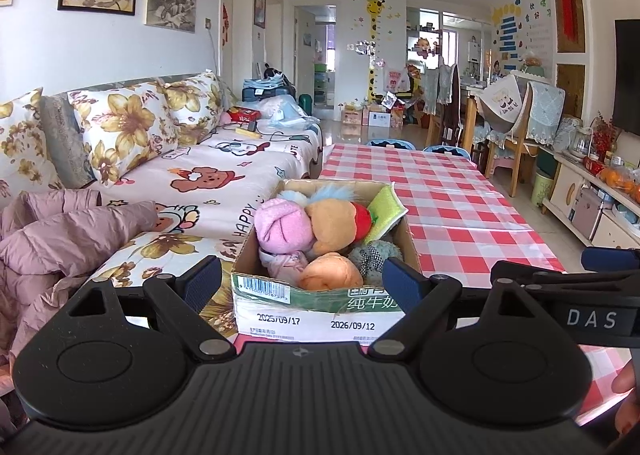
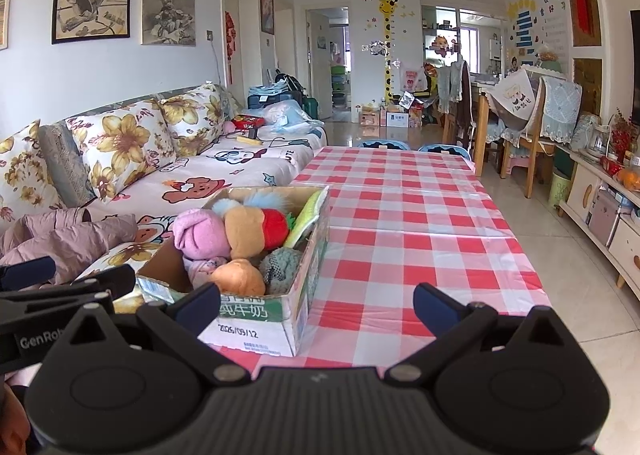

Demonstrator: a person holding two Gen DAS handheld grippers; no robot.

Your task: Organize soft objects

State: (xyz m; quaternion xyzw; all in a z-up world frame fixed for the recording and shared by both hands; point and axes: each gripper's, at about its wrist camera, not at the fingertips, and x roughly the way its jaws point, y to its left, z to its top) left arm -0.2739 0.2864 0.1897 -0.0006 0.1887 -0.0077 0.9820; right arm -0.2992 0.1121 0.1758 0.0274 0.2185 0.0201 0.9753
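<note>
- both tongs, left tongs (image 1: 301,278) and right tongs (image 2: 316,305), are wide open and hold nothing.
- the box (image 1: 320,309) at the middle bottom is full of soft toys.
- go slow, pinch the top pink toy (image 1: 282,225) in its fat middle.

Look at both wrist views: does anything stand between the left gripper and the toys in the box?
Nothing visible does. The left gripper has its jaws open just short of the box, and the toys lie uncovered at its open top.
</note>
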